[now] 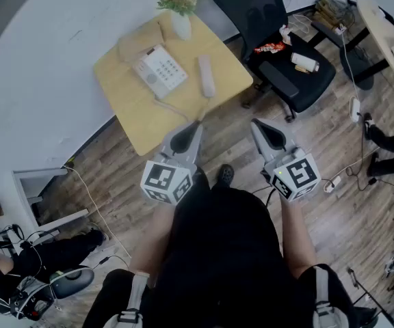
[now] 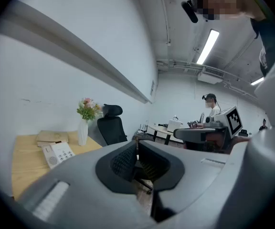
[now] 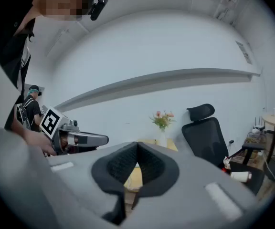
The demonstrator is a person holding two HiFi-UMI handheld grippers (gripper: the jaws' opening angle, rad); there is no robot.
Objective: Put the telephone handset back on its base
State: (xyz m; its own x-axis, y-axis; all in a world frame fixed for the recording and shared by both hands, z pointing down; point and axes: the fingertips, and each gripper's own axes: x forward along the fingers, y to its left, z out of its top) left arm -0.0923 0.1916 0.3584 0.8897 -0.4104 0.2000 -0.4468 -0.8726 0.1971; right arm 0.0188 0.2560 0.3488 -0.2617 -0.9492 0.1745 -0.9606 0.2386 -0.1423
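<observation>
**While both tongs hang short of the desk (image 1: 135, 125), handset (image 1: 206, 76) lies off base (image 1: 159, 72), ahead of left tongs (image 1: 195, 127)**

Handset flat on desk, just beside base on its R side, not in cradle. Cord (image 1: 173, 108) curls from base toward near desk edge. Long axis runs approx. away from person, near-parallel to base's side. From both tongs it lies fwd, beyond the near desk edge. Left tongs point almost straight at it and are the nearer. Right tongs (image 1: 257, 125) stand off to its R, farther out. Judgement: L reach looks the shorter path, w/ jaws set across handset's short width.

Tongs state: left pads together, nothing btw them. Right pads also meet at tip, empty.

Views: only head view shows handset and how it lies. Left gripper view gives base (image 2: 56, 152) and vase (image 2: 82, 130) but no handset, prob. hidden behind gripper body. Right gripper view shows a strip of desk under the pads, flowers (image 3: 162, 119) and chair (image 3: 206, 137); no phone visible.
</observation>
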